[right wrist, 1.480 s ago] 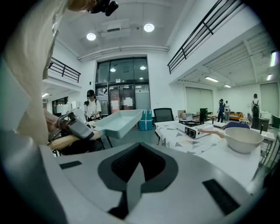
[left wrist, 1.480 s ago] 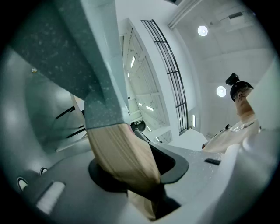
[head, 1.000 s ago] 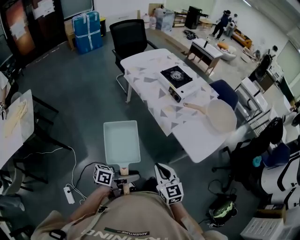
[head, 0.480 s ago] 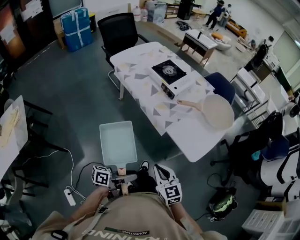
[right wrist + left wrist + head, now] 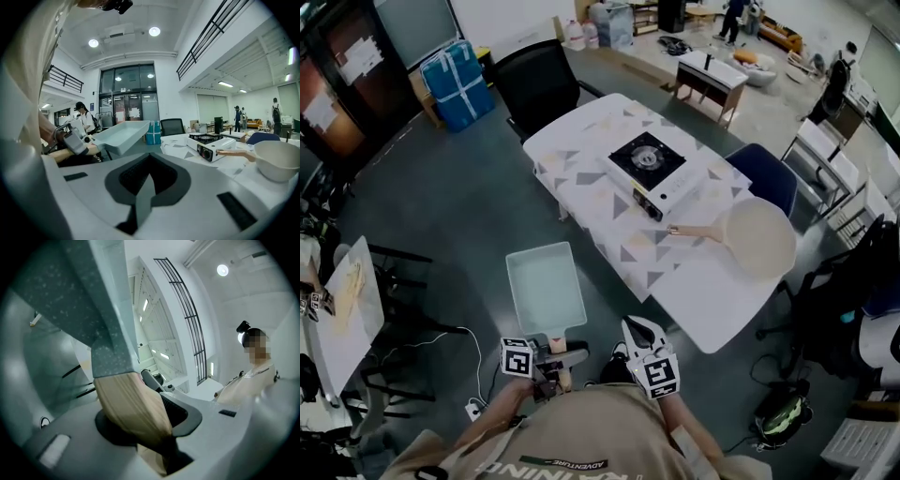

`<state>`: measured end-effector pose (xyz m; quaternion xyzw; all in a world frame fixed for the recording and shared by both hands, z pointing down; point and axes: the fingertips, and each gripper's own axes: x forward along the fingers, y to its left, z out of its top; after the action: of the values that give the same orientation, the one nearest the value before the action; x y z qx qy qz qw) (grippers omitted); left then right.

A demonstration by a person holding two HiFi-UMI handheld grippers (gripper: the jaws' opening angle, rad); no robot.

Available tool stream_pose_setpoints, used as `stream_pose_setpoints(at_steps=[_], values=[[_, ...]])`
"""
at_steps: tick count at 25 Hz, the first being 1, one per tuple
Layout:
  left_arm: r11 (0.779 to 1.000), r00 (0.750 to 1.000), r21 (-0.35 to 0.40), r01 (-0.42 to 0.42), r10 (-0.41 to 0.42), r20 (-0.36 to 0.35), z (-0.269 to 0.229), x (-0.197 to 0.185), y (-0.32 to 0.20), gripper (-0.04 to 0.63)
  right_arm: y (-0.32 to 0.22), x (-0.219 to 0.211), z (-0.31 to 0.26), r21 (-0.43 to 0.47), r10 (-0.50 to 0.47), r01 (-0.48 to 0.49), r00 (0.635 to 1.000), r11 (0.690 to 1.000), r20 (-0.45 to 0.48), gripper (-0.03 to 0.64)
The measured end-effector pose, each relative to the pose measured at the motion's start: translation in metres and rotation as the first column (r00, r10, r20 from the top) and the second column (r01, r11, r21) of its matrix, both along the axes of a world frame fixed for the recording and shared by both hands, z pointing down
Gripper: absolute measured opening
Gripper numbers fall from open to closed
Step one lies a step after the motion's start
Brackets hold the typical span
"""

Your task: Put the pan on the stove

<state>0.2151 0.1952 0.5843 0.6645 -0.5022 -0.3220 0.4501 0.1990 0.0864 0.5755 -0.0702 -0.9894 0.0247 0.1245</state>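
A pale rectangular pan [image 5: 544,288] with a wooden handle [image 5: 555,345] hangs over the floor in front of me. My left gripper [image 5: 553,361] is shut on that handle [image 5: 133,408], and the pan's underside [image 5: 93,301] fills the left gripper view. My right gripper [image 5: 639,335] is beside it, shut and empty [image 5: 147,180]. The portable stove [image 5: 649,166] stands on the white patterned table [image 5: 694,281] ahead. A round cream pan [image 5: 759,237] lies on the table to the stove's right. The right gripper view shows the stove [image 5: 208,143], the round pan [image 5: 279,159] and the held pan [image 5: 119,133].
A black chair [image 5: 539,89] stands at the table's far end and a blue chair [image 5: 769,178] at its right side. Blue bags [image 5: 455,80] sit at the back left. A small table [image 5: 347,309] is at my left. A power strip [image 5: 473,408] lies by my feet.
The table and stove have shifted toward the middle of the head view. The rectangular pan stays in the left gripper, held the same way; the right gripper keeps its place.
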Motion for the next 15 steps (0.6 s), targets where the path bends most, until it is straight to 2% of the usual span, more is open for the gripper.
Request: stream_pose_setpoints(at_steps=[5,10,15], values=[[0.999,0.999,-0.004,0.039,-0.039,0.002,-0.004,-0.034,-0.016,0.14,-0.019,-0.037,0.0,-0.012,-0.05,0.05,0.999,0.999,0.009,-0.002],[0.997,0.997,0.015,0.073,-0.073,-0.01,-0.003,-0.049,-0.024,0.14,-0.028,-0.058,0.009,-0.019,-0.107,0.106,0.994,0.994,-0.011,-0.002],[0.996,0.995,0.013,0.086,-0.085,-0.058,0.002,-0.063,-0.031,0.14,-0.033,-0.079,0.019,-0.029,-0.136,0.135,0.99,0.99,-0.035,-0.002]])
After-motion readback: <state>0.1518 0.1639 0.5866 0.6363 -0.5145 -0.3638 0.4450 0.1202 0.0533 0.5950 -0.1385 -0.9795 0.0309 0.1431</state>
